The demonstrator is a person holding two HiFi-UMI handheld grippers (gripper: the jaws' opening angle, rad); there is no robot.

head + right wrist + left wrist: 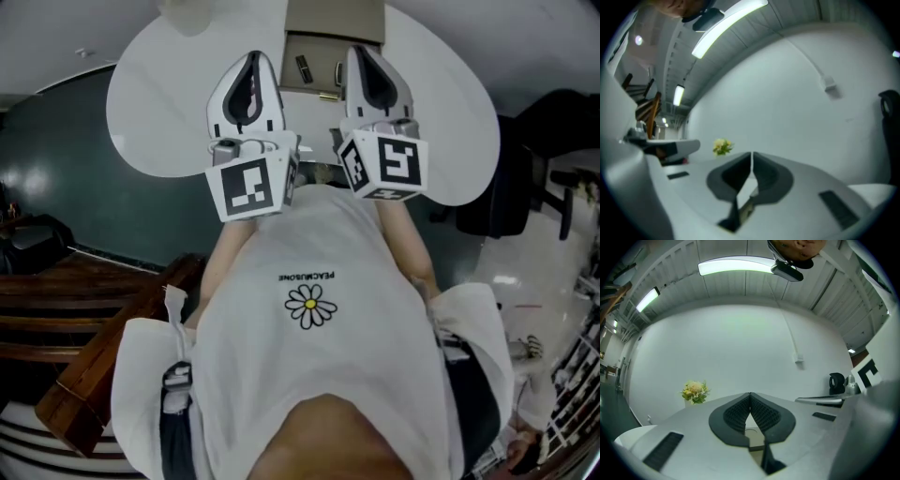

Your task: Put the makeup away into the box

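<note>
Makeup: two small dark makeup sticks show at top centre of the head view. A short gold-and-dark tube lies just below them in the frame.
Long axes: the sticks run roughly up and down the frame, and the tube runs across it.
Box: the tan open box sits at the top centre. The two sticks appear to lie on its pale floor.
Doubt: I cannot tell whether the tube rests inside the box's near edge or on the table touching it.
Direction from my claws: the makeup lies in the gap between my two claw tips in the frame, slightly lower than the tips.
Nearer hand: the sticks are closer to my left claw. The tube is closer to my right claw.
Left claw state: the pads meet at the tip with nothing between them.
Right claw state: the jaws are pressed together and empty.
Aim: both gripper views face a white wall and a yellow-green bunch of flowers, not the tabletop. I judge that I am pointing level, over the makeup.
Table: the white round table carries the box.
Next move, my guess: if the tube is outside, I tip the right claw down, spread it across the tube's short side, and carry it up the frame into the box.
</note>
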